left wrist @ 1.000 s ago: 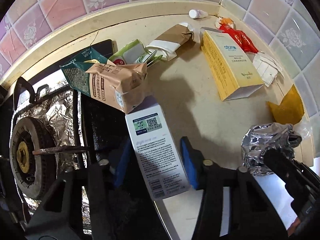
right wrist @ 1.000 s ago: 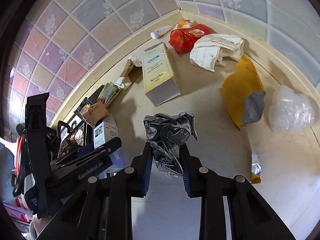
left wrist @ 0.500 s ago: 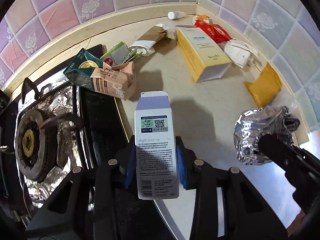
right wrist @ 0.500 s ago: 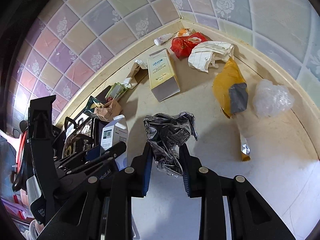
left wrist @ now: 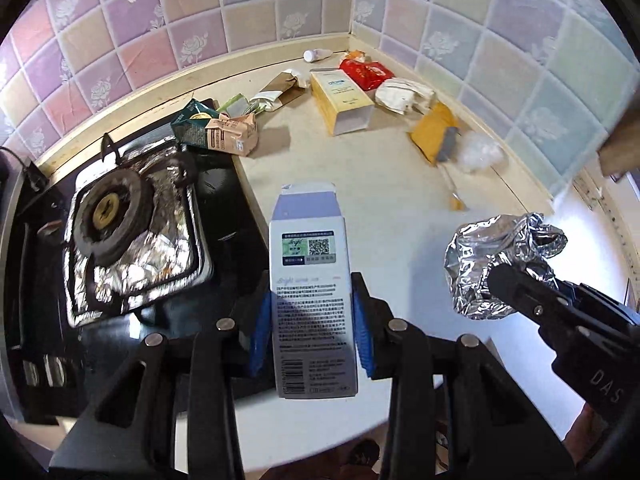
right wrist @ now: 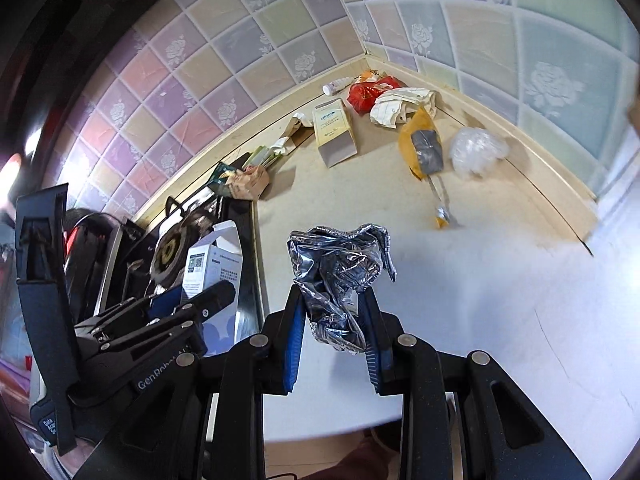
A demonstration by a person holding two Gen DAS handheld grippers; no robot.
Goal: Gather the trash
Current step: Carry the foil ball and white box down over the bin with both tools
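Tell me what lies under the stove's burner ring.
Crinkled foil lines the tray beneath the burner ring on the stove. Whatever lies under the foil is covered and cannot be seen.

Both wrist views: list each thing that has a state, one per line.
left gripper: shut on white carton
white carton: held, top flap open
right gripper: shut on foil wad
foil wad: crumpled, held
yellow box: lying flat, near end open
stove burner: unlit

Two raised wrist views, both toward the littered counter corner (left wrist: 352,40)
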